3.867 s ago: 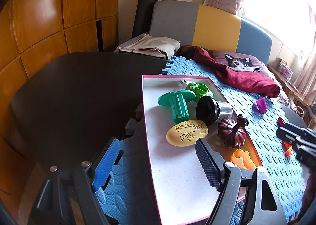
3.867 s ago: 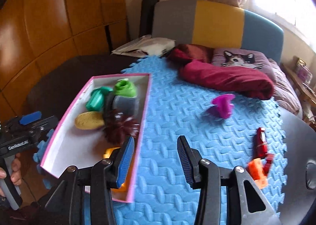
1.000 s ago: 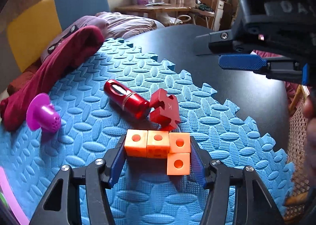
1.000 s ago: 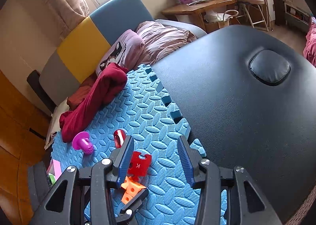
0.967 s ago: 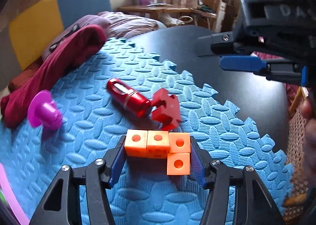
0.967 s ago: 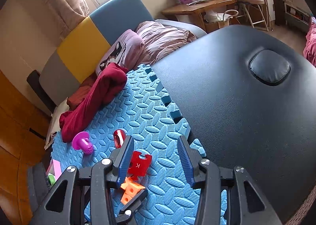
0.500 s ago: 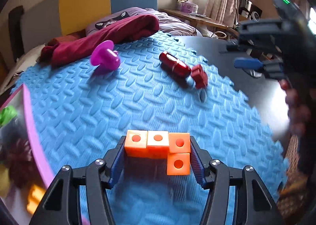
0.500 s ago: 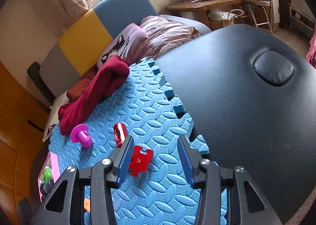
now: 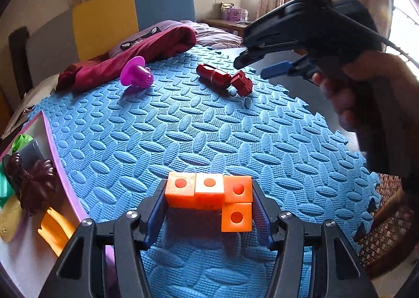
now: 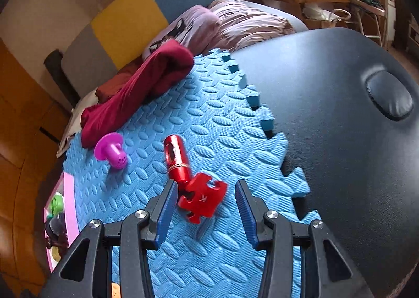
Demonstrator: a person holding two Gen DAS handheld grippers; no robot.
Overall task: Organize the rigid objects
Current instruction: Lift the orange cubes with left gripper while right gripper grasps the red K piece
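Swung back toward the pink tray [image 9: 53, 151], the left gripper [image 9: 209, 202] pinches the orange blocks [image 9: 209, 190]; keep them level. Right gripper [image 10: 204, 206] spread around the red puzzle piece [image 10: 201, 199].

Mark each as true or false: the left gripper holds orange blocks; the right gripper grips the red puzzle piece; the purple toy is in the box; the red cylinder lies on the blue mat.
1. The left gripper holds the orange blocks: true.
2. The right gripper grips the red puzzle piece: false; its jaws stand open around it.
3. The purple toy is in the box: false; it lies on the blue mat.
4. The red cylinder lies on the mat: true.
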